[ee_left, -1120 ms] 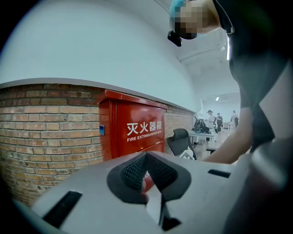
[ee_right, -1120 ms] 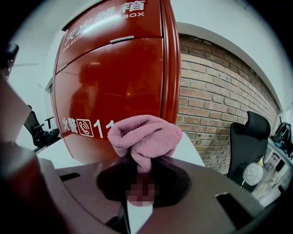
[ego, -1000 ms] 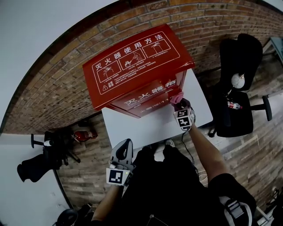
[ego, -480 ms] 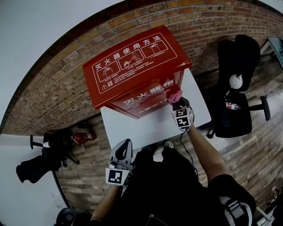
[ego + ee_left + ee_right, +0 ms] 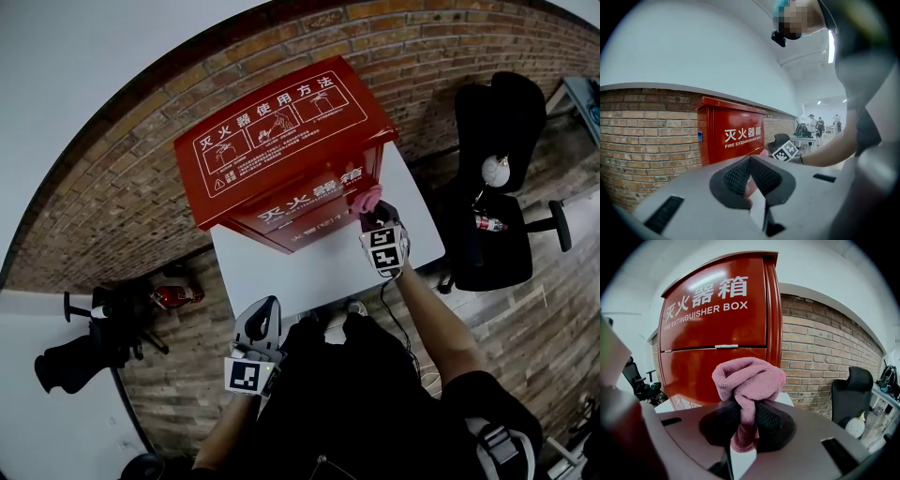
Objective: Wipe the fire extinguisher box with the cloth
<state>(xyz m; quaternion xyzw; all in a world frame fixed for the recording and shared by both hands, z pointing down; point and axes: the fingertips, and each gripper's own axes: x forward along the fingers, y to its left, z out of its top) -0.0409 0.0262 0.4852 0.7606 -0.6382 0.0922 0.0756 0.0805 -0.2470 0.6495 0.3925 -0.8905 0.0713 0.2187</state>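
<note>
The right gripper (image 5: 371,212) has shifted slightly up and closer to the front of the fire extinguisher box (image 5: 281,141). It is clenched on the pink cloth (image 5: 365,199), which sits at the box's right front edge. The left gripper (image 5: 269,305) hangs near the body with its jaws together and nothing between them, below the white table (image 5: 281,272).

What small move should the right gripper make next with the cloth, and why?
Probably ease the right gripper forward until the pink cloth presses flat on the fire extinguisher box, then start a stroke leftward. The jaws are clamped on the bunched cloth, which sits at the front panel's right edge. Firm contact cannot be confirmed, and most of the panel lies to its left.
</note>
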